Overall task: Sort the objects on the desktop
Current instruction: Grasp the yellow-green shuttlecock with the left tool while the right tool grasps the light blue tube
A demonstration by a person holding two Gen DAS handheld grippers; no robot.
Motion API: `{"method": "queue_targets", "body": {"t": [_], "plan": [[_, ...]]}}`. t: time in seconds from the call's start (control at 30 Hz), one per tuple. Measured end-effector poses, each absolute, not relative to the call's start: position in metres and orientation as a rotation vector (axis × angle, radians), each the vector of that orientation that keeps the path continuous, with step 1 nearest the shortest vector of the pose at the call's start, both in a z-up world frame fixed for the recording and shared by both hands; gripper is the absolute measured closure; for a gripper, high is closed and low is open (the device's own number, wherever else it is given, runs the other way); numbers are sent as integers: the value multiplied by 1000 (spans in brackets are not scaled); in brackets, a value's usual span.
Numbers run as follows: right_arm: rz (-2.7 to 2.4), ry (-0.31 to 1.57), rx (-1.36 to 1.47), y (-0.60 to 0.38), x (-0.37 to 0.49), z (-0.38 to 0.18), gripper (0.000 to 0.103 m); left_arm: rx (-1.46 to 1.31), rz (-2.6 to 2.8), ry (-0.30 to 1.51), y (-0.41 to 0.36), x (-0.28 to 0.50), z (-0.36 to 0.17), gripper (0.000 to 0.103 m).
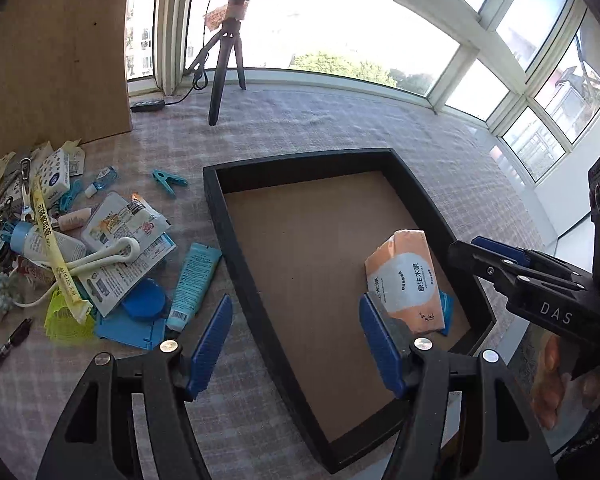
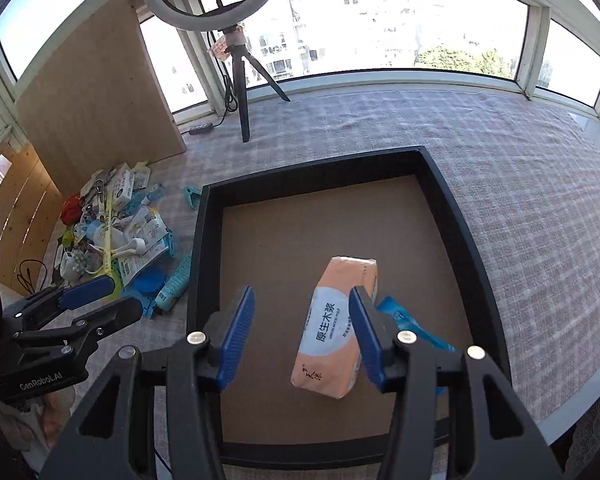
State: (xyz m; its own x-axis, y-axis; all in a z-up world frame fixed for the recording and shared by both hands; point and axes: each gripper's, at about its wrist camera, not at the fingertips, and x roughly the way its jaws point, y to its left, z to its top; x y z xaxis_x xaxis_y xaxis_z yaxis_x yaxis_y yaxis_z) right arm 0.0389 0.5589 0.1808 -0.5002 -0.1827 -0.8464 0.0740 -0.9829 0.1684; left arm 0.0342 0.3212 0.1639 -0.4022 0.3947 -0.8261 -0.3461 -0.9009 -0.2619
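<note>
A black tray (image 1: 236,240) (image 2: 198,264) with a brown floor sits on the checked cloth. In it lies an orange tissue pack (image 1: 408,276) (image 2: 336,328) resting on a blue packet (image 2: 408,320). A pile of small objects (image 1: 72,236) (image 2: 116,236) lies left of the tray, with a teal tube (image 1: 192,284) at its edge. My left gripper (image 1: 296,336) is open and empty above the tray's left rim. My right gripper (image 2: 302,332) is open and empty above the tissue pack; it also shows in the left wrist view (image 1: 496,256).
A ring light on a tripod (image 2: 240,80) stands at the back by the window. A brown board (image 2: 96,104) leans behind the pile. A teal clothes peg (image 1: 168,182) lies between pile and tray. The table edge (image 2: 580,400) runs close on the right.
</note>
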Motion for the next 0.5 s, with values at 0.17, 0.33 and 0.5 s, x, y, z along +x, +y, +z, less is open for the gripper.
{"method": "queue_targets", "body": {"t": [0.17,0.33,0.5], "plan": [[-2470,-92,1462,483,30,172,54,-1447,2429,-108,236,28,151,39],[-2390,-53,1538,414,20,151,54,-1547,2439,-128,172,26,123,39],[-2324,-177,1710,387,-3,114,57,-1617,2365,-119,148,16,94,39]]}}
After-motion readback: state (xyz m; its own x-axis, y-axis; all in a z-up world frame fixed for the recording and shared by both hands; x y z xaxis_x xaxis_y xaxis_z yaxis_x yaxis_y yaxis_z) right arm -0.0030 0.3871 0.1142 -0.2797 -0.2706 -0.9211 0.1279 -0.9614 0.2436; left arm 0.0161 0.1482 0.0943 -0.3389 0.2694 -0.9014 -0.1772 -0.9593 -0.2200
